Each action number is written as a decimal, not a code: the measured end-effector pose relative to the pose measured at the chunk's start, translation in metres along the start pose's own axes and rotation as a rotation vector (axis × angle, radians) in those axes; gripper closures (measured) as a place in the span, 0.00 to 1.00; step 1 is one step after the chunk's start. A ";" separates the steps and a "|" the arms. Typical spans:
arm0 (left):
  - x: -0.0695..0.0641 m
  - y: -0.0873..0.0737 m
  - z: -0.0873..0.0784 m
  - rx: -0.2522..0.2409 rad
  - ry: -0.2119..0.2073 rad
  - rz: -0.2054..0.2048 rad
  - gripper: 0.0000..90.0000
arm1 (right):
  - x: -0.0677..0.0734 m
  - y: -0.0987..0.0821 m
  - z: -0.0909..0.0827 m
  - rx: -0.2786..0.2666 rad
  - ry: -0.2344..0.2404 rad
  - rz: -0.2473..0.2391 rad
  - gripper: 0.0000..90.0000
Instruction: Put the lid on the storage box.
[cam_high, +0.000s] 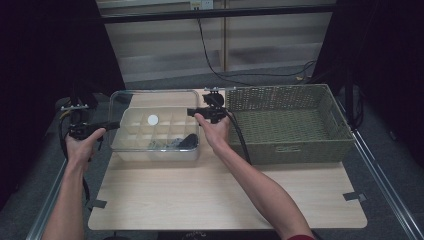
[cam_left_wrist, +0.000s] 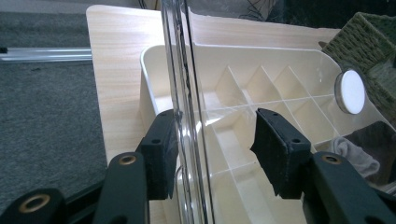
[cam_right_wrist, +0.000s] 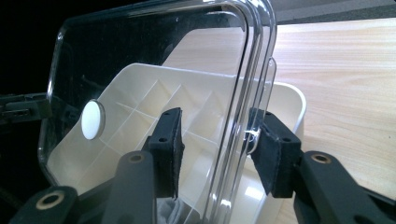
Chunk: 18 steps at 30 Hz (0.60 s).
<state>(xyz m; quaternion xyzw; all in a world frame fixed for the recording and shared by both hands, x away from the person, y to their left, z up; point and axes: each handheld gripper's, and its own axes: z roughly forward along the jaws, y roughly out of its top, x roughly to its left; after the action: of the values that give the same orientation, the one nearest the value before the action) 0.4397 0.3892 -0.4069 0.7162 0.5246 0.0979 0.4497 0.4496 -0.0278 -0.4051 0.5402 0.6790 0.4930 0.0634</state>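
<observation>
Grippers (cam_high: 114, 126) (cam_high: 191, 112) both apart astride clear lid (cam_left_wrist: 184, 93), pads off it in gripper views; basket (cam_high: 290, 122) whole from high view.

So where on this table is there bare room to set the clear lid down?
The widest free patch is the bare wooden table in front of the divided tray and the wicker basket, crossed by the right forearm. The basket's floor is also bare. Crowded: the tray, with both tongs at the clear lid.

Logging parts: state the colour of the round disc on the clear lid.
White, with a thin grey rim. The disc on the clear lid shows best in the left gripper view.
</observation>
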 end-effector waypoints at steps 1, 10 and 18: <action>0.001 0.000 0.001 0.005 -0.001 -0.002 0.56 | 0.000 0.000 0.001 -0.001 -0.001 0.006 0.61; 0.002 0.001 0.007 0.024 0.002 -0.008 0.52 | -0.002 -0.004 0.006 0.000 -0.013 0.020 0.59; 0.005 -0.001 0.012 0.028 -0.006 -0.017 0.51 | -0.004 -0.007 0.011 0.005 -0.017 0.034 0.57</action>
<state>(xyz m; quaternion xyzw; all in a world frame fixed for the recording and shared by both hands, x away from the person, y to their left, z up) 0.4485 0.3872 -0.4166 0.7184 0.5306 0.0844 0.4420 0.4534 -0.0238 -0.4177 0.5560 0.6704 0.4878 0.0596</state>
